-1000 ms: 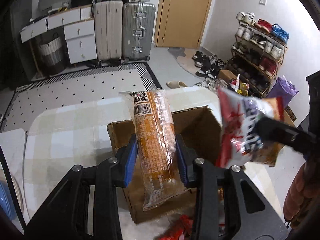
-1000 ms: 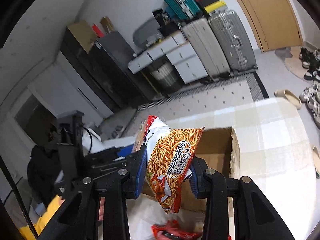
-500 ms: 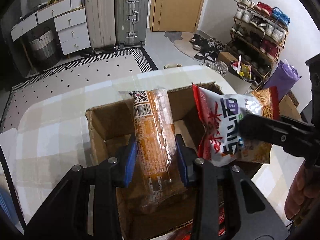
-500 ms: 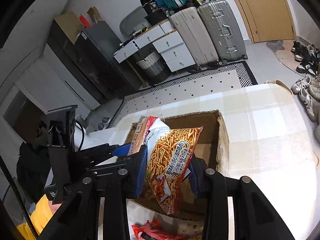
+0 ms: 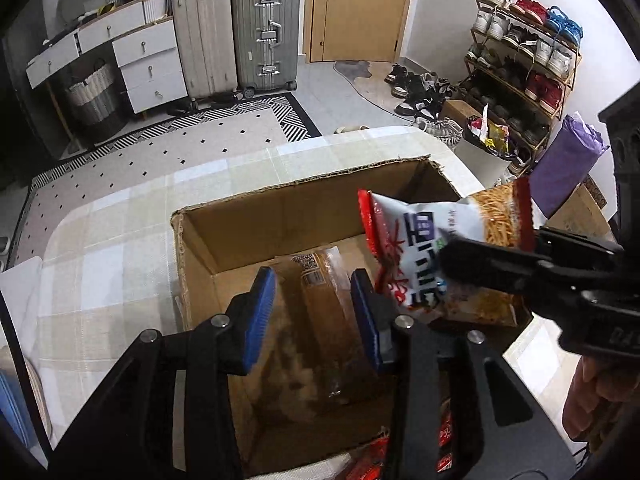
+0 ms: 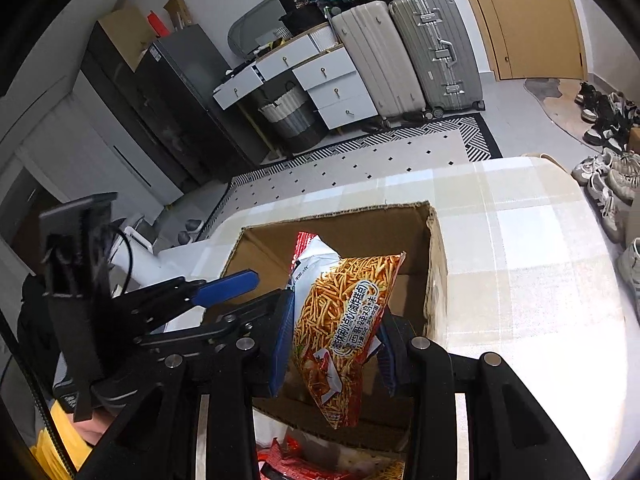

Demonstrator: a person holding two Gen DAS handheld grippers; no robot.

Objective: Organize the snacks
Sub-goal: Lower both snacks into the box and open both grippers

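Note:
An open cardboard box (image 5: 280,208) stands on the checked tablecloth; it also shows in the right wrist view (image 6: 434,264). My left gripper (image 5: 312,316) is open above the box, its blue pads apart. A long orange snack pack (image 5: 324,312) lies blurred on the box floor below it. My right gripper (image 6: 332,344) is shut on an orange-and-white bag of fried sticks (image 6: 340,324) and holds it over the box; the bag also shows in the left wrist view (image 5: 432,252).
Red snack packets (image 6: 296,460) lie on the table in front of the box. The checked tablecloth (image 6: 520,280) extends right of the box. Suitcases (image 5: 240,32), drawers and a shoe rack (image 5: 520,60) stand on the floor beyond the table.
My left gripper has opened and let go of the long orange pack, which dropped into the box. Both grippers moved further over the box; the right one still holds its bag.

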